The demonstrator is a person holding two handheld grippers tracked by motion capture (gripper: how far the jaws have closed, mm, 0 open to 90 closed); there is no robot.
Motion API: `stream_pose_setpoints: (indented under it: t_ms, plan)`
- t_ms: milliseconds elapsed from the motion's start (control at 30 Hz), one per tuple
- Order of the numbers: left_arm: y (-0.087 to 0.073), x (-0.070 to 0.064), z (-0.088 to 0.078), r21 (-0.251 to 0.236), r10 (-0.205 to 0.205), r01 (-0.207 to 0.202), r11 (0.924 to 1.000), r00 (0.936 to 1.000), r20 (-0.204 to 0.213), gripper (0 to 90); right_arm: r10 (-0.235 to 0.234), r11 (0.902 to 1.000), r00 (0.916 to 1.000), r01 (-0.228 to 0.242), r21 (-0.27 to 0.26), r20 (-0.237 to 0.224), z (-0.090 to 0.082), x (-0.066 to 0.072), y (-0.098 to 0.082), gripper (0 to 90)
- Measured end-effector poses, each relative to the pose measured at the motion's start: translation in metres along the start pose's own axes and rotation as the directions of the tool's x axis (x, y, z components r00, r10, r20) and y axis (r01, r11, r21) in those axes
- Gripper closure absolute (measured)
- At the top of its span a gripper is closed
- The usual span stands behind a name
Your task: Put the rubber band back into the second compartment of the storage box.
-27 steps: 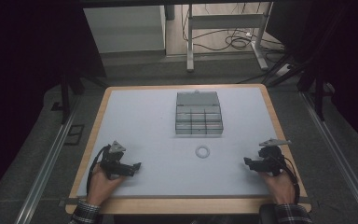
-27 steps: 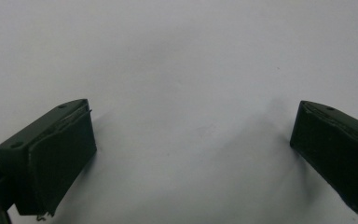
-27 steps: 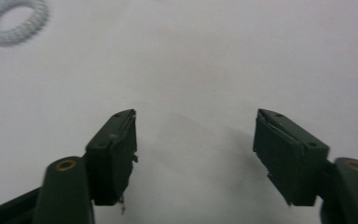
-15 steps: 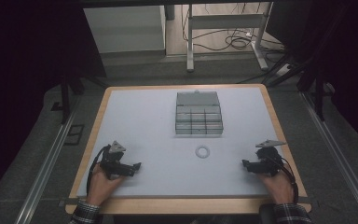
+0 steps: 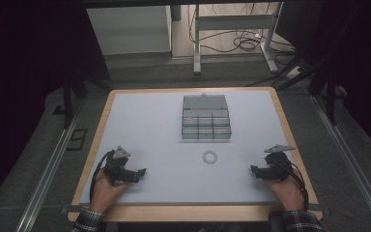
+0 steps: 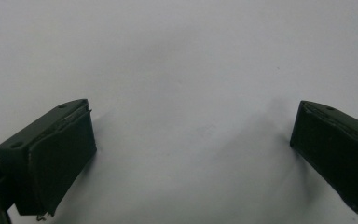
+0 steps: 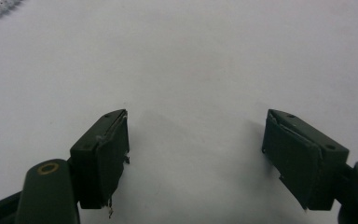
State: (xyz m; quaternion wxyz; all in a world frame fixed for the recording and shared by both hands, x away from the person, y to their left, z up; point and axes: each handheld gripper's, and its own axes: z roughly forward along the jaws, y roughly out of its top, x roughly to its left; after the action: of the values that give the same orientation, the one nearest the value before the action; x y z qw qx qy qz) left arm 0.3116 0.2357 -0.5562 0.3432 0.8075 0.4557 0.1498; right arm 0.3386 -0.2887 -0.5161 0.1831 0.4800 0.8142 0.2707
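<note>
Seemingly before any grasp, left gripper [image 5: 140, 171] and right gripper [image 5: 254, 169] are rested spread and empty; the white ring [image 5: 209, 156] likely awaits pickup.

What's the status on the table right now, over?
Left gripper open, empty. Right gripper open, empty. White ring lies loose between them, near the compartment box. Nothing in the way.
</note>
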Motion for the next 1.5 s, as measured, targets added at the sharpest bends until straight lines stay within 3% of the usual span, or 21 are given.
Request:
stream_pose_setpoints:
  t_ms: [400, 600, 1033, 1267, 1500]
  plan:
    - [0.0, 0.0, 0.0, 0.0, 0.003, -0.003, 1.0, 1.0, 0.0, 0.0, 0.014, 0.9999, 0.9999, -0.014, 0.008, -0.005, -0.002, 0.0, 0.003, 23.3]
    - [0.0, 0.0, 0.0, 0.0, 0.003, -0.003, 1.0, 1.0, 0.0, 0.0, -0.017, 0.9996, 0.9998, 0.017, -0.023, -0.008, -0.007, 0.004, 0.006, 25.7]
    - [0.0, 0.0, 0.0, 0.0, 0.003, -0.003, 1.0, 1.0, 0.001, 0.0, 0.006, 0.9992, 0.9986, -0.008, -0.04, -0.053, -0.011, 0.007, 0.013, 28.1]
    - [0.0, 0.0, 0.0, 0.0, 0.0, 0.0, 1.0, 1.0, 0.001, 0.0, -0.008, 0.9988, 0.9975, 0.005, -0.05, -0.07, -0.011, 0.012, 0.021, 28.1]
    - [0.0, 0.0, 0.0, 0.0, 0.0, 0.0, 1.0, 1.0, 0.001, 0.0, -0.029, 0.9994, 0.994, 0.028, -0.019, -0.105, -0.008, 0.018, 0.029, 29.5]
